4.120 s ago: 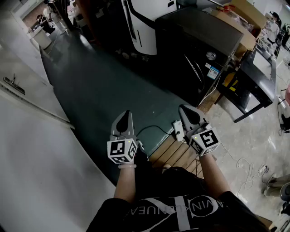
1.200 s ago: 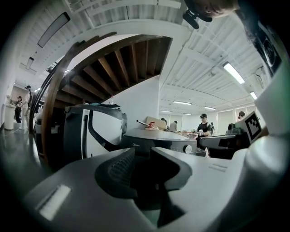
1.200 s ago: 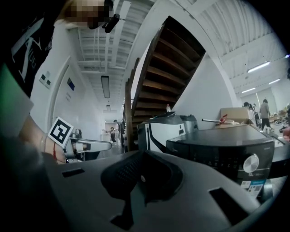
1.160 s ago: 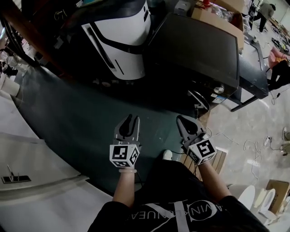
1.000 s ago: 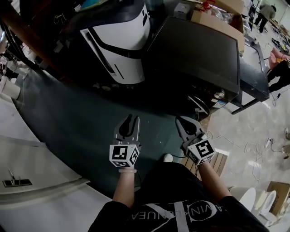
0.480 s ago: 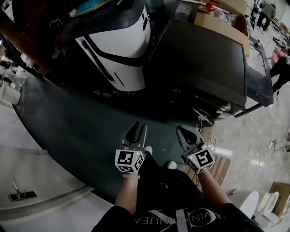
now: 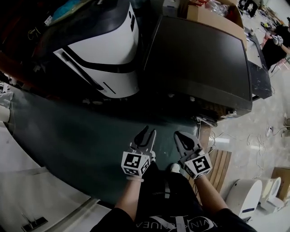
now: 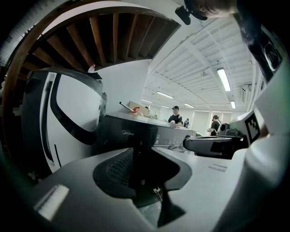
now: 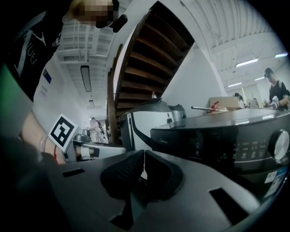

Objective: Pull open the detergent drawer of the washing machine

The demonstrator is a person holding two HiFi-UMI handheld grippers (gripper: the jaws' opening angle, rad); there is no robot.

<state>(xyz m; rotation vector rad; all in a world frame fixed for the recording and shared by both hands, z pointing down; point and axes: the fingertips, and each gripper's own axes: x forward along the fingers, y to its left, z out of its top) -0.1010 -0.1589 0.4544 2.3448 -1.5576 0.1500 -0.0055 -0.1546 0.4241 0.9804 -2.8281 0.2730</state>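
The dark washing machine (image 7: 199,54) stands ahead of me, its flat top seen from above in the head view. Its front panel with the detergent drawer (image 8: 124,133) at the left end faces both gripper views; the drawer (image 9: 179,140) looks closed, and the dial (image 9: 278,145) sits at the panel's right. My left gripper (image 7: 147,132) hangs in front of the machine, short of it, open with a small gap and nothing between its fingertips (image 8: 140,152). My right gripper (image 7: 182,139) is beside it, shut and empty, its tips meeting in a thin slit (image 9: 144,154).
A white and black appliance (image 7: 104,54) stands close to the left of the washer. Cardboard boxes (image 7: 213,13) lie behind it. A dark green floor mat (image 7: 81,131) runs under me, with wooden slats (image 7: 219,165) and cables to the right. People stand in the background (image 8: 175,115).
Both grippers have sunk and drawn nearer to the washer front, the left one shifting right toward the other. The machine fills more of the head view. Neither jaw opening has changed.
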